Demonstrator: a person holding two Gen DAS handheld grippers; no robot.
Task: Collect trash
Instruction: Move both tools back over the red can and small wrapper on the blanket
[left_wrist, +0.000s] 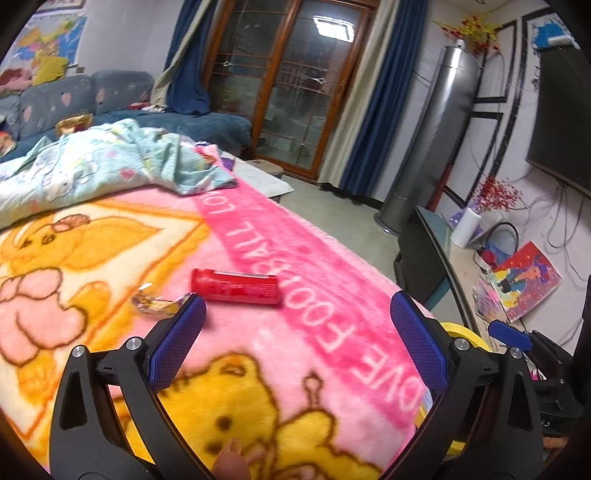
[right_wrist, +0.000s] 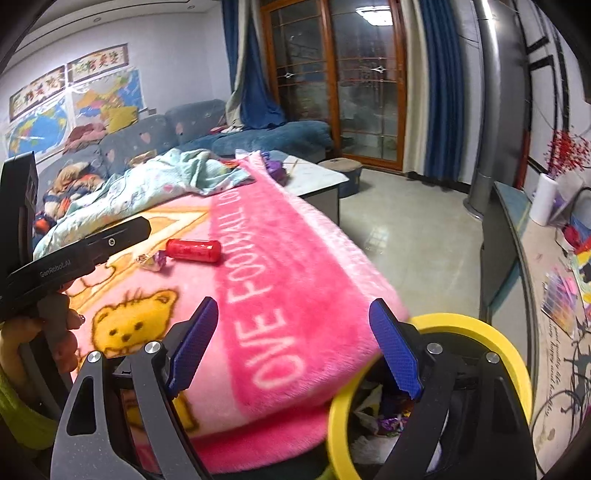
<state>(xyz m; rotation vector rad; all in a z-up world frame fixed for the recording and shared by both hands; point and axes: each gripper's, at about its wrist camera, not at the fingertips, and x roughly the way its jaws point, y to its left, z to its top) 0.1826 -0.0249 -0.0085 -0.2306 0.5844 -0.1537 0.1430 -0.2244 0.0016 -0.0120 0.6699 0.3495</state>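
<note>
A red can (left_wrist: 234, 287) (right_wrist: 194, 250) lies on its side on the pink cartoon blanket (left_wrist: 258, 332) (right_wrist: 280, 295). Beside it on the left rests a crumpled shiny wrapper (left_wrist: 157, 304) (right_wrist: 152, 260). My left gripper (left_wrist: 297, 317) hovers just short of the can, open, with nothing between its blue pads. My right gripper (right_wrist: 293, 317) is open and empty over the blanket's edge. Below it stands a yellow-rimmed bin (right_wrist: 476, 326) (left_wrist: 467, 332) holding several wrappers. In the right wrist view a hand holds the left gripper's black body (right_wrist: 74, 254).
A light blue quilt (left_wrist: 110, 162) (right_wrist: 155, 184) is heaped at the blanket's far end, before a blue sofa (right_wrist: 258, 138). Right of the bed: tiled floor (right_wrist: 413, 229), a low cabinet (right_wrist: 517, 236) with a paper roll (right_wrist: 543, 201), and a tall silver column (left_wrist: 436, 140).
</note>
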